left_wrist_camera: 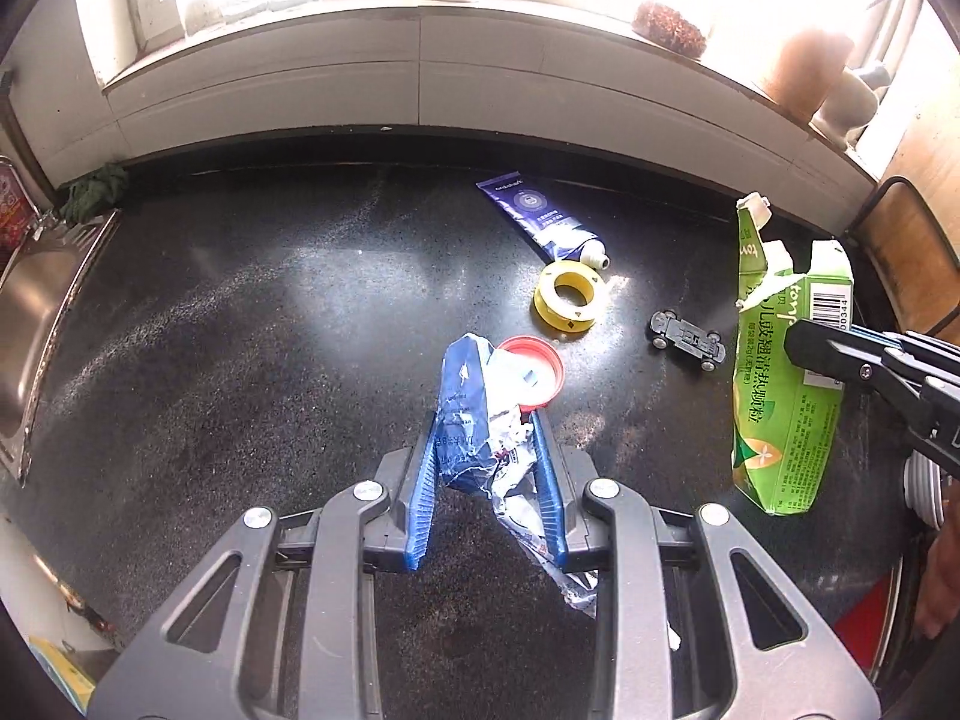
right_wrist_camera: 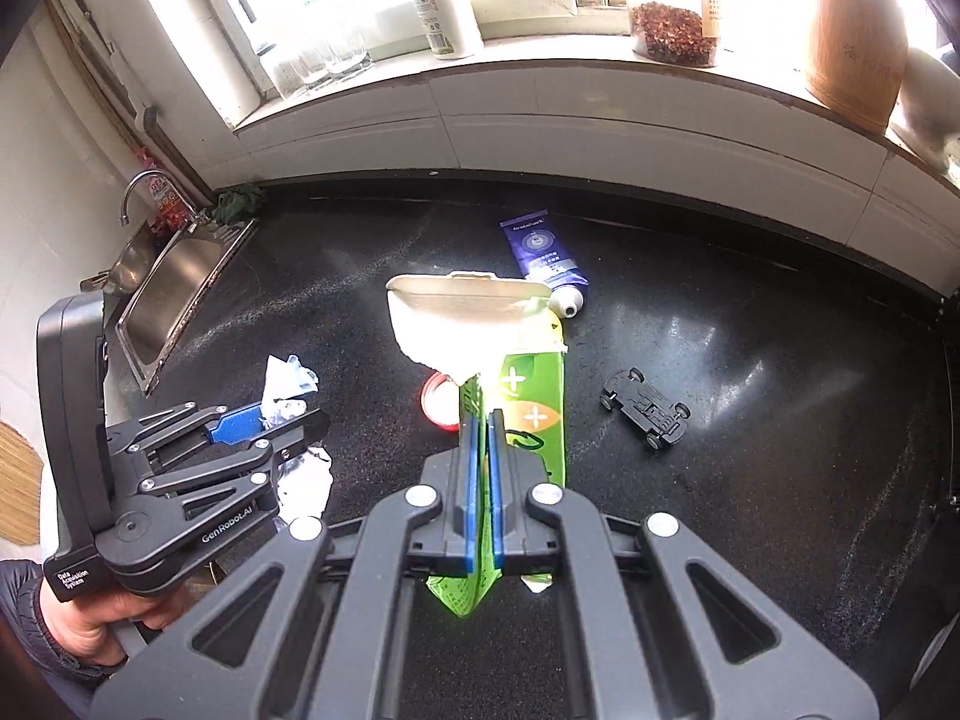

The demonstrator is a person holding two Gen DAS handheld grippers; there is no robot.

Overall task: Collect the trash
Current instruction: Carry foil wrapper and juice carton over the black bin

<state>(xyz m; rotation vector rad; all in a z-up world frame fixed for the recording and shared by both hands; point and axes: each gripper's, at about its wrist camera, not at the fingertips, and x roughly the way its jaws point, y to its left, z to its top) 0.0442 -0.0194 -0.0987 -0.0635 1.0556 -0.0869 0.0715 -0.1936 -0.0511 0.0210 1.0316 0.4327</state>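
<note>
My left gripper [left_wrist_camera: 483,420] is shut on a crumpled blue and silver wrapper [left_wrist_camera: 474,420] and holds it above the black counter [left_wrist_camera: 240,324]. It also shows in the right wrist view [right_wrist_camera: 288,414], at the left. My right gripper [right_wrist_camera: 483,414] is shut on a torn green carton [right_wrist_camera: 528,396] with its white inside open at the top. In the left wrist view the carton [left_wrist_camera: 780,384] hangs at the right, with one right fingertip [left_wrist_camera: 810,348] on it. A red lid [left_wrist_camera: 534,372], a blue tube [left_wrist_camera: 540,222], a yellow tape ring [left_wrist_camera: 567,294] and a black toy car chassis [left_wrist_camera: 687,339] lie on the counter.
A steel sink [right_wrist_camera: 174,288] with a tap is at the left. The windowsill behind holds a white bottle [right_wrist_camera: 444,6], glasses [right_wrist_camera: 324,60], a jar of dried bits [right_wrist_camera: 672,33] and a wooden pot [right_wrist_camera: 852,42]. A green cloth [left_wrist_camera: 96,192] lies by the sink corner.
</note>
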